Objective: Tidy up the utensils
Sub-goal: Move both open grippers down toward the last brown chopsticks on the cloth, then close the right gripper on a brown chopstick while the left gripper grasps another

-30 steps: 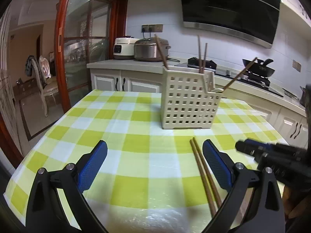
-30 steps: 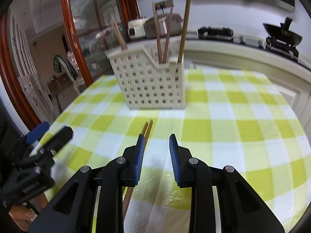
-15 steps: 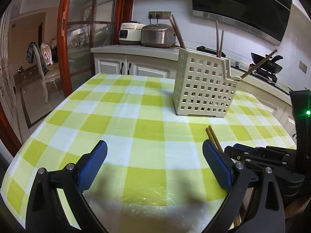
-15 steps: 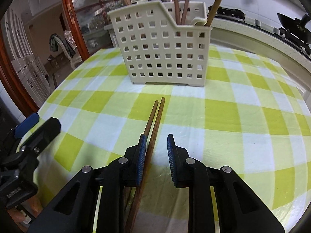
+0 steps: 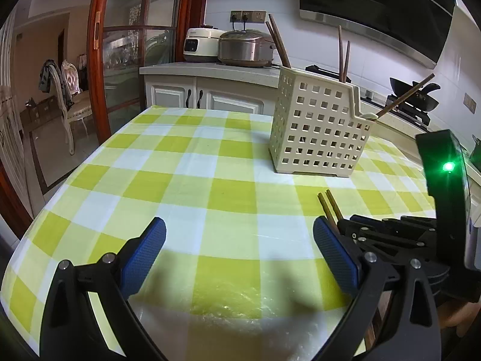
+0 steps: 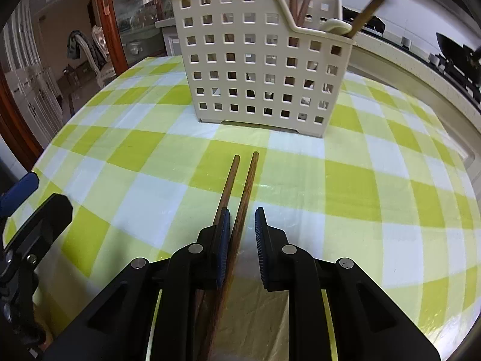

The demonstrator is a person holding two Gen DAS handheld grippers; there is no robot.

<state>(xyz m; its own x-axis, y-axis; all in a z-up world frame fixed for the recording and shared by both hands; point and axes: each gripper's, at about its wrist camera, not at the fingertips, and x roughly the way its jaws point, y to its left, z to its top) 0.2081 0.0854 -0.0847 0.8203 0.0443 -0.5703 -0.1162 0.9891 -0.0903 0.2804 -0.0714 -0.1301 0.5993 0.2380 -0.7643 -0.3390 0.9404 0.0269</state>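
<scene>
A kitchen surface (image 5: 186, 180) under a green-and-white checked cloth carries a cream perforated utensil basket (image 6: 258, 60) with several chopsticks standing in it (one leans far out to the right). Just in front of the basket, two brown chopsticks (image 6: 240, 186) lie side by side on the cloth. The right gripper (image 6: 242, 234) sits low over their near ends, its jaws partly apart: one stick runs between them, the other passes beside the left jaw. The left gripper (image 5: 239, 255) hovers over bare cloth, its jaws spread wide and holding nothing.
</scene>
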